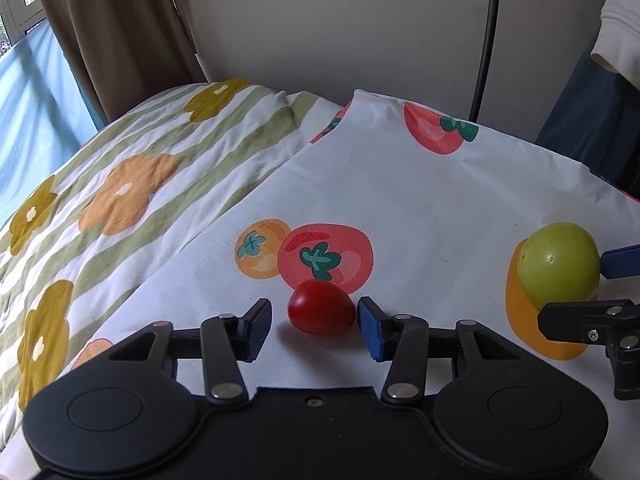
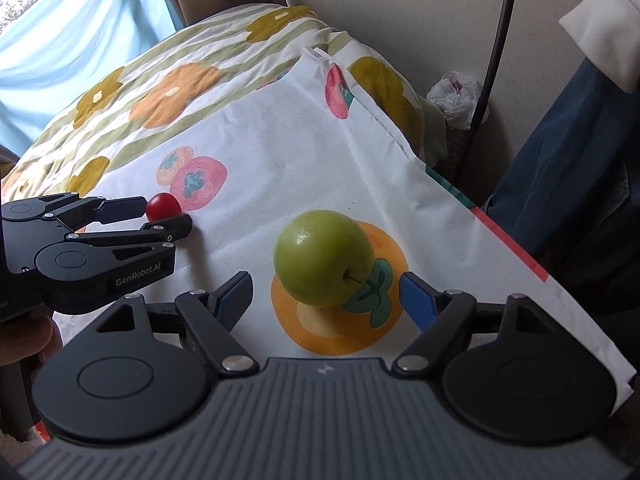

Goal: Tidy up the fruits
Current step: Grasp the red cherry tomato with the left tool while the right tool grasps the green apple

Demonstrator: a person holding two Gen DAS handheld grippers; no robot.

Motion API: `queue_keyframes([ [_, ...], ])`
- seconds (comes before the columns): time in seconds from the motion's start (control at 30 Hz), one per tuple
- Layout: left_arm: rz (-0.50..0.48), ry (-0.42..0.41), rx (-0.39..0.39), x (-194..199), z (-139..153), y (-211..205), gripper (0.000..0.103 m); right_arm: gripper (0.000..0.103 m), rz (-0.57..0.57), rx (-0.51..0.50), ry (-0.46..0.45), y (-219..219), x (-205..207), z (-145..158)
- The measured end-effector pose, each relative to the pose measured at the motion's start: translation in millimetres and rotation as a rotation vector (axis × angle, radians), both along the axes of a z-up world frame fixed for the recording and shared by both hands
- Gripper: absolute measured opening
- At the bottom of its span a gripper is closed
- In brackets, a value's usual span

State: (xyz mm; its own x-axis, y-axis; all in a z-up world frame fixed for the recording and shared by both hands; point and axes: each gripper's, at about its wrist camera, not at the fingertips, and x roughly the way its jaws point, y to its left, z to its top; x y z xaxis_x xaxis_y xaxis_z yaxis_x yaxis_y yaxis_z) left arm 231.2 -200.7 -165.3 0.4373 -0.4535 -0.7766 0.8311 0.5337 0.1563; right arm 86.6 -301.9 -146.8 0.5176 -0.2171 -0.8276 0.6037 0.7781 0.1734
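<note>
Left gripper (image 1: 316, 320) open astride red cherry tomato (image 1: 321, 307), long axis across the jaws, pads clear; right gripper (image 2: 326, 298) open around green apple (image 2: 323, 258), stem toward camera, both on white fruit-print cloth (image 2: 280, 152).

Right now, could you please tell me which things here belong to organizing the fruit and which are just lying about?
For the job:
- red tomato, between the left gripper jaws
- green apple, between the right gripper jaws

Lying about:
- fruit-print cloth
- flowered quilt
- plastic bag
</note>
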Motion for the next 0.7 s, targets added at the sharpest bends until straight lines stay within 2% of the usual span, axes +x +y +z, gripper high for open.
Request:
queue_keyframes([
  [0.03,-0.001,0.004,-0.004,1,0,0,0.05,0.095,-0.002,0.004,-0.002,0,0,0],
  [0.1,-0.007,0.016,-0.013,1,0,0,0.04,0.095,-0.006,0.007,-0.003,-1,1,-1],
  [0.43,-0.013,-0.017,-0.003,-7,0,4,0.039,0.094,-0.011,-0.02,-0.005,-1,4,-1],
  [0.57,0.018,-0.015,-0.001,-9,1,13,0.039,0.09,-0.001,-0.017,-0.002,1,9,-5],
  [0.7,0.043,-0.015,-0.006,-13,6,23,0.039,0.089,-0.002,-0.042,-0.003,3,12,-4],
])
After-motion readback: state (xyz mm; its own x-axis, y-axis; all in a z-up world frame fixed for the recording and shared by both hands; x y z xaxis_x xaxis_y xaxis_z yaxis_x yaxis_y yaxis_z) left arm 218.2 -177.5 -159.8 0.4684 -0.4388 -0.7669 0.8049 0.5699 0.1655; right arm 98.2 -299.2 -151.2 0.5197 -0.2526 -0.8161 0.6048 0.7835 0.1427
